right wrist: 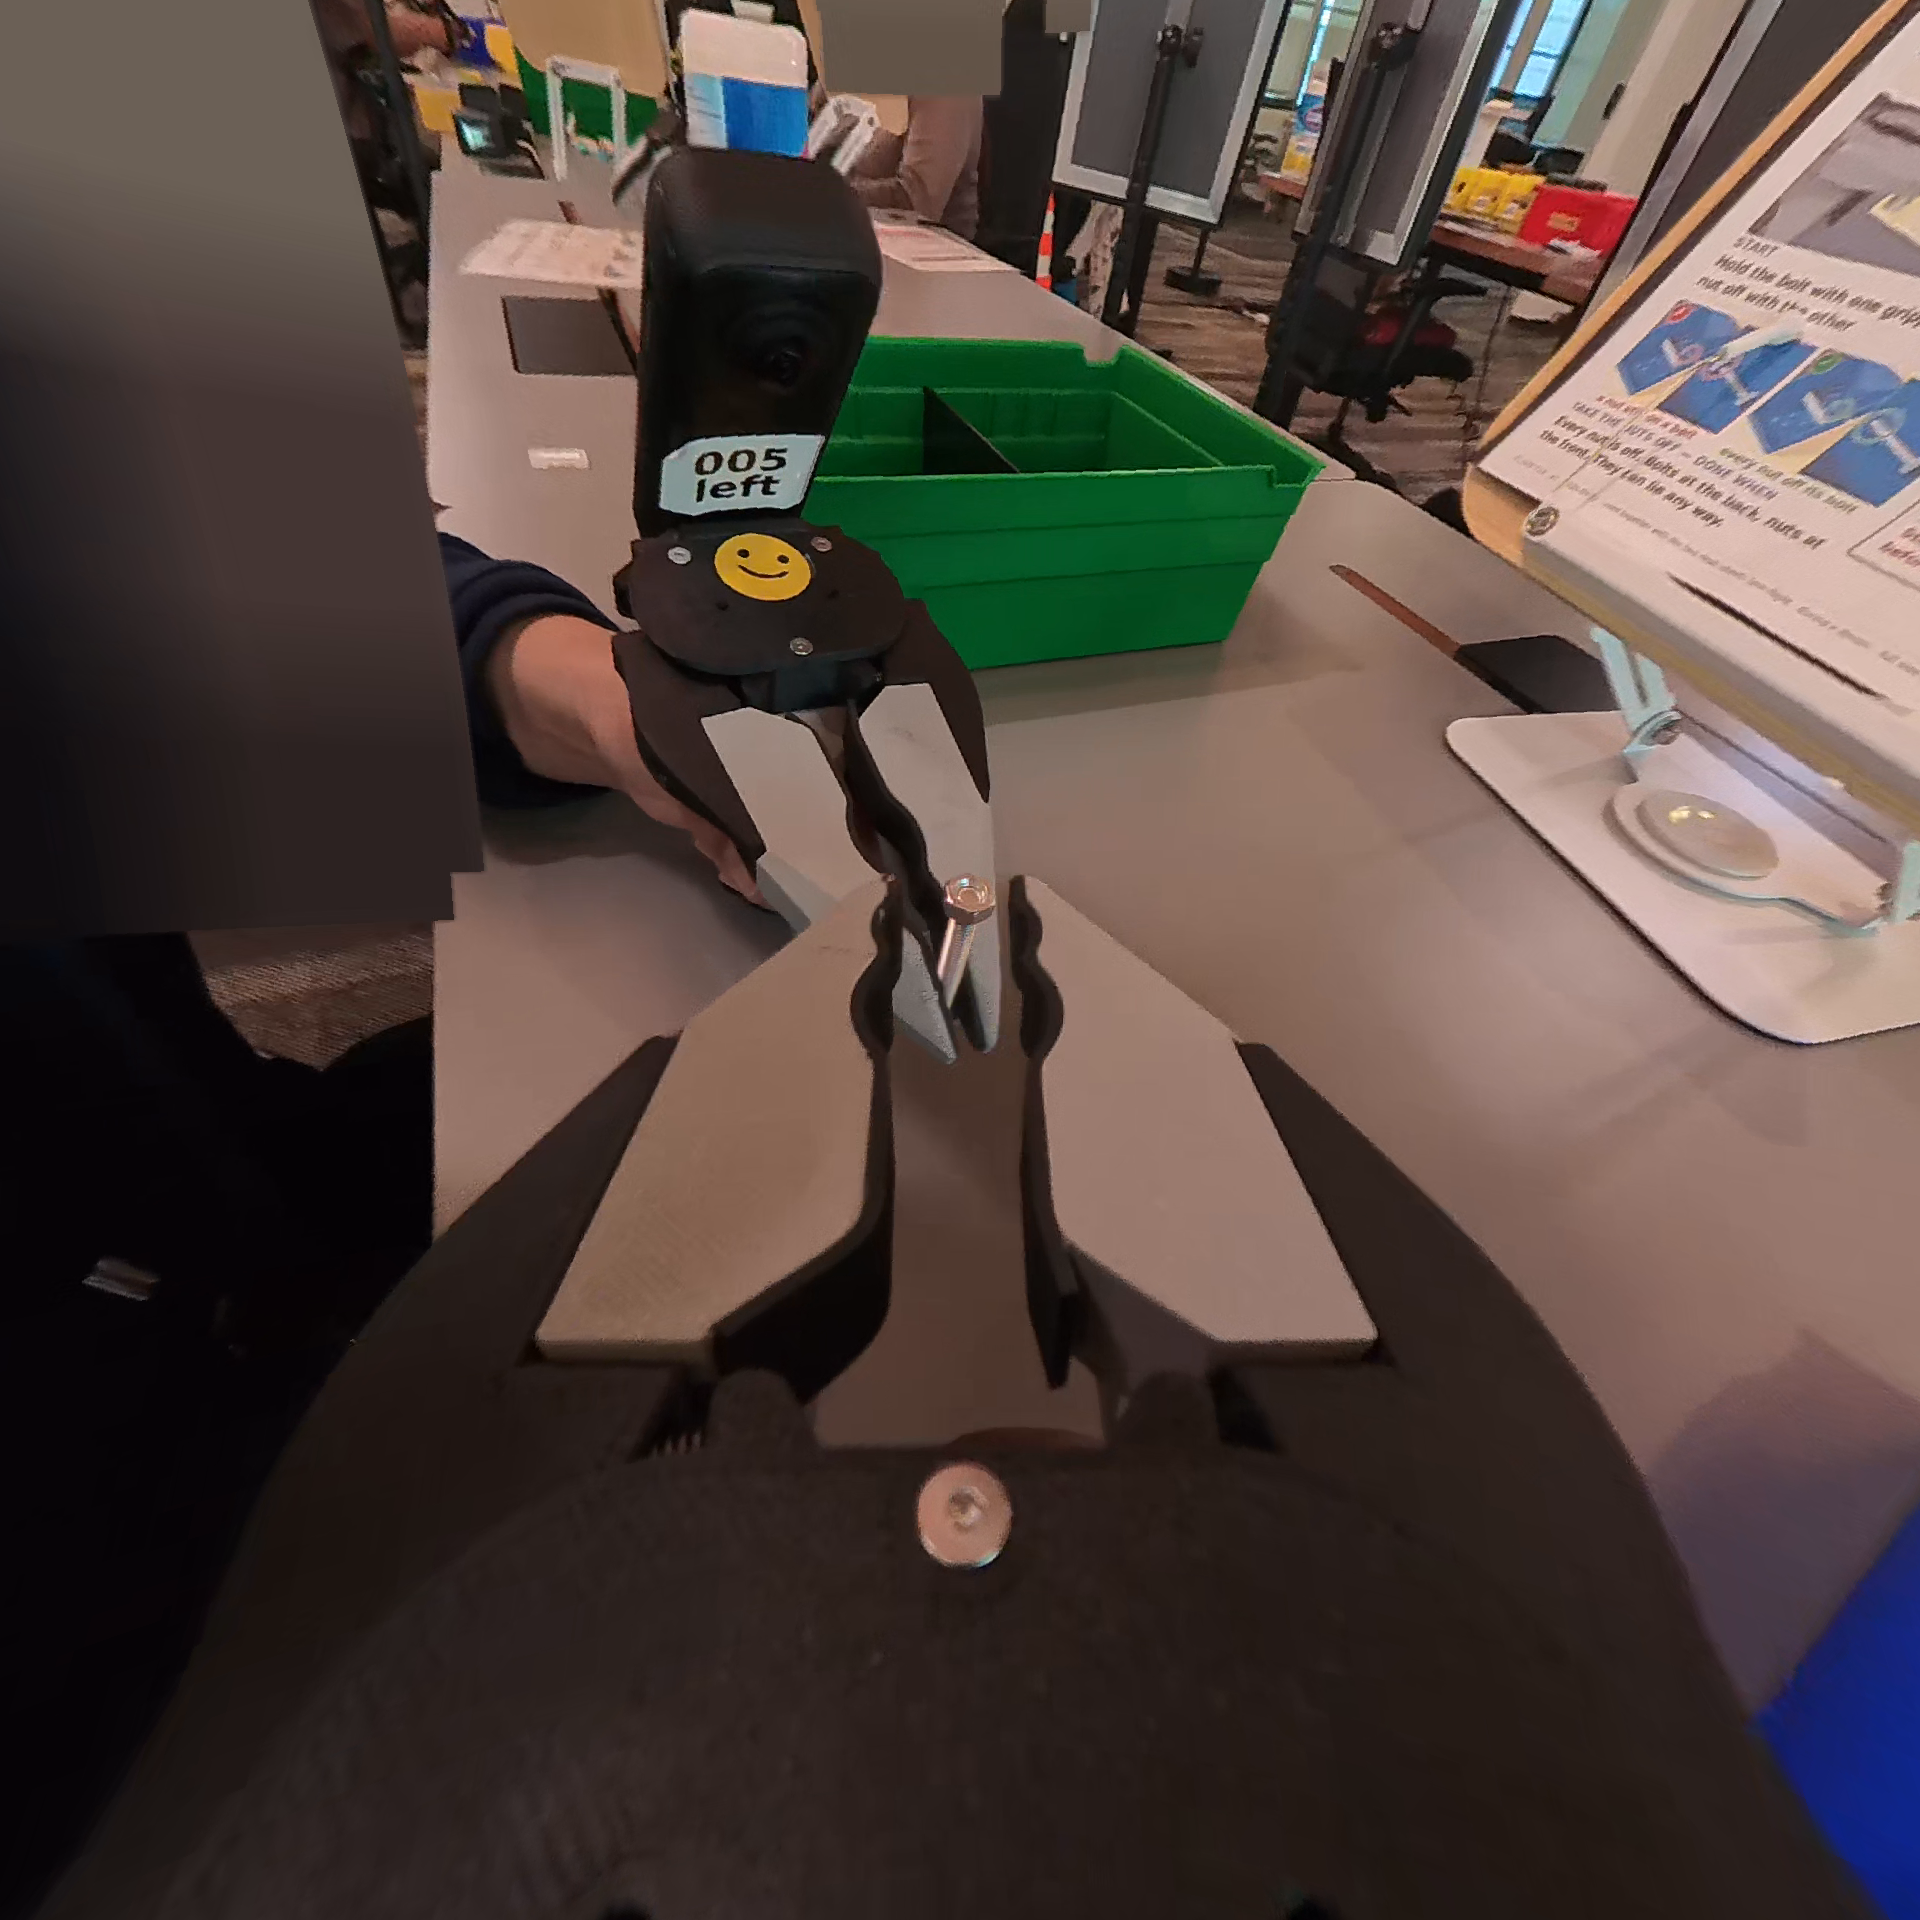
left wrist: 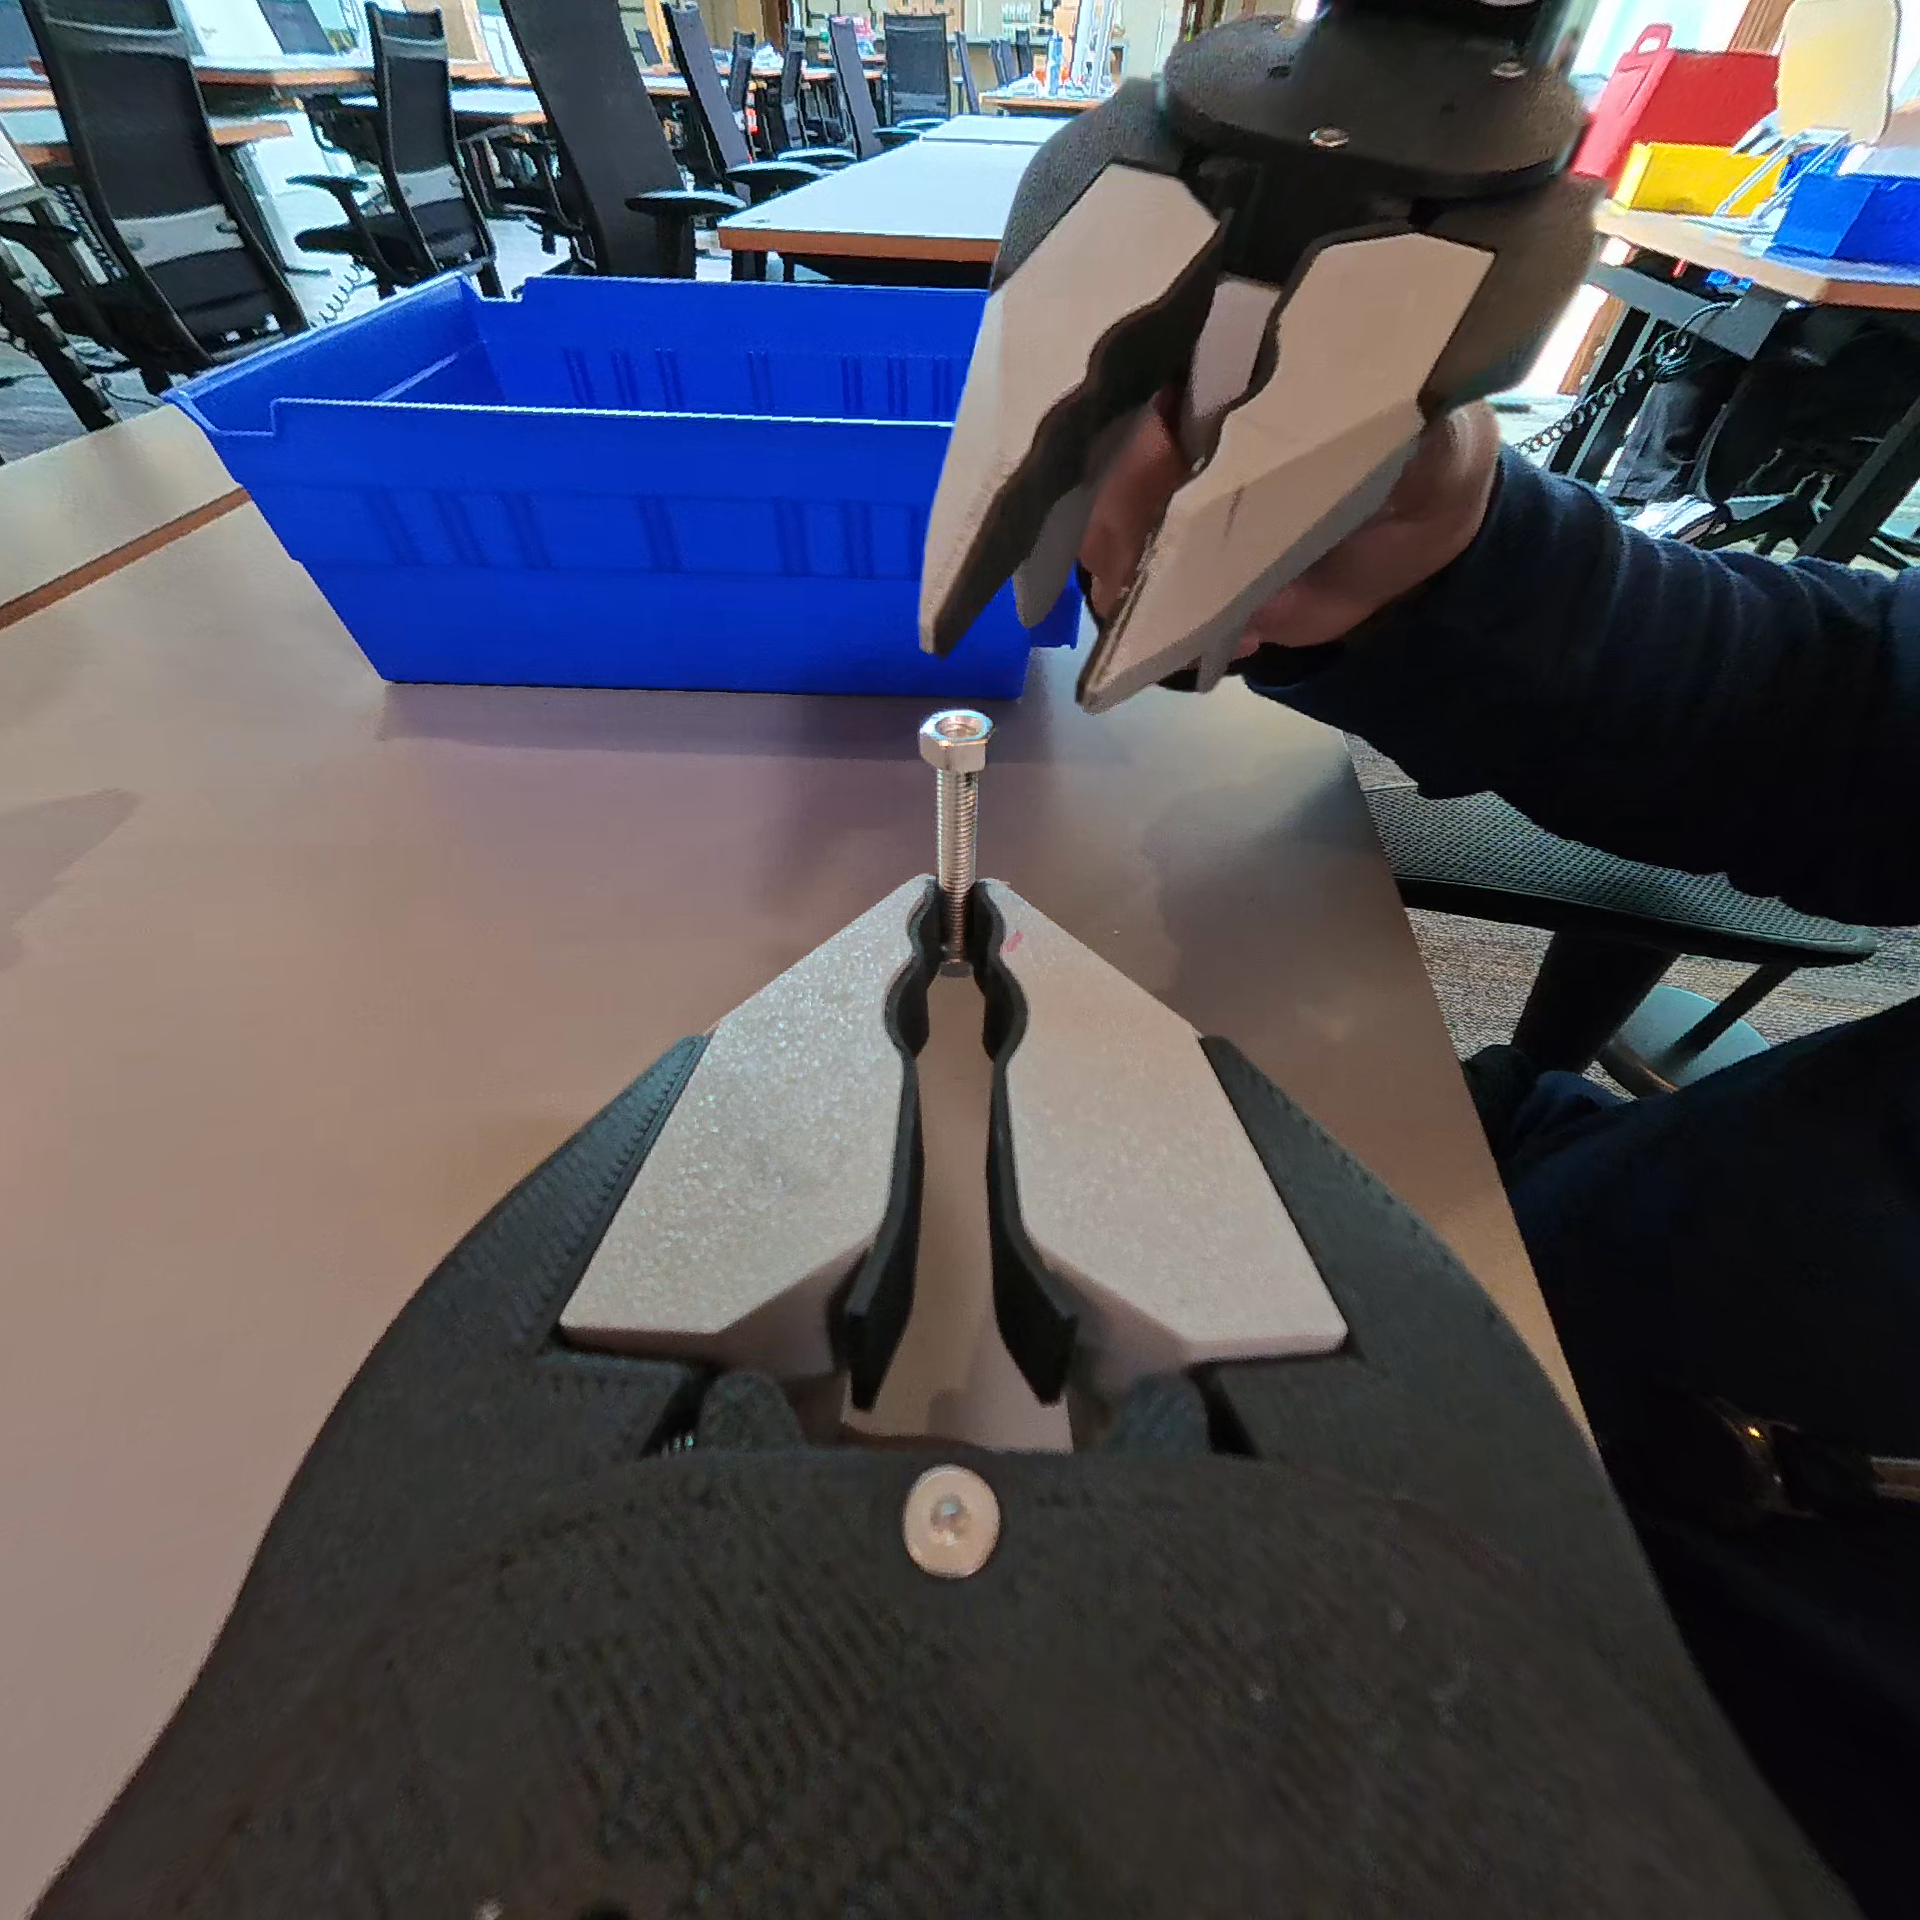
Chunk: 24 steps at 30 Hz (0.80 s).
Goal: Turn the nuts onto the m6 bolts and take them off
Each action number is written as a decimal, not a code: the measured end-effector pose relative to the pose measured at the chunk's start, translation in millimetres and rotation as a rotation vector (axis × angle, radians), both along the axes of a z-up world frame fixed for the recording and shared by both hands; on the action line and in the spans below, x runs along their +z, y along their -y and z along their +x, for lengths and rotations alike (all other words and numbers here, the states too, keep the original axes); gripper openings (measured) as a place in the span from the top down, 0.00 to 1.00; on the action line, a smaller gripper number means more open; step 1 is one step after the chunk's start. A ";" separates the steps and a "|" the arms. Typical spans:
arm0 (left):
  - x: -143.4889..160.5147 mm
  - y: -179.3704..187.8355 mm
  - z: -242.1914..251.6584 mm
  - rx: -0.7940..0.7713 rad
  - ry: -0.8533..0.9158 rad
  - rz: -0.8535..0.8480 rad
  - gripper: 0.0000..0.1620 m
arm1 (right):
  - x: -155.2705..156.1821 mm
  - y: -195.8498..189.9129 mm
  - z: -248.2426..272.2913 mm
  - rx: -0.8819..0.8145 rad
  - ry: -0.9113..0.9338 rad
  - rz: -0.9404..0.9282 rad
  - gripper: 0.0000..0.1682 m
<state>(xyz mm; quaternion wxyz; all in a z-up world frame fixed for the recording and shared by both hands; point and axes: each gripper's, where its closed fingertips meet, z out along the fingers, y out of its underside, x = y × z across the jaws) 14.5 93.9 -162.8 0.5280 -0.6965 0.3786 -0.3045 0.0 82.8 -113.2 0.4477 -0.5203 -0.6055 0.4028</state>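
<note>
My left gripper (left wrist: 956,896) is shut on the lower shank of a silver M6 bolt (left wrist: 954,831), which stands up past the fingertips. A hex nut (left wrist: 956,740) sits on the bolt's free end. My right gripper (left wrist: 1023,665) hangs open just above and to the right of the nut, not touching it. In the right wrist view my right gripper (right wrist: 954,891) is open, with the nut (right wrist: 968,899) showing between its tips. The left gripper (right wrist: 961,1039) holds the bolt (right wrist: 956,961) there. The bolt's head is hidden in the left jaws.
A blue bin (left wrist: 623,540) stands on the grey table (left wrist: 312,935) behind the bolt. A green divided bin (right wrist: 1039,561) stands behind the left gripper. An instruction board on a white stand (right wrist: 1714,468) is at the right. Office chairs and desks lie beyond. One gripper's finger ends stand about 5 cm off the other's.
</note>
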 end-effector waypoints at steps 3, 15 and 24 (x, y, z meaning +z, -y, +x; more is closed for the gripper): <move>-0.1 -0.1 -0.1 -0.001 0.002 -0.002 0.98 | -3.1 2.7 -1.8 -0.016 0.040 0.114 0.90; -0.4 0.1 0.1 -0.003 0.000 -0.004 0.98 | -10.9 7.9 -5.2 -0.042 0.171 0.343 0.89; -0.5 -0.5 -0.7 0.002 0.003 -0.009 0.98 | -5.7 15.6 -4.0 -0.018 0.143 0.320 0.90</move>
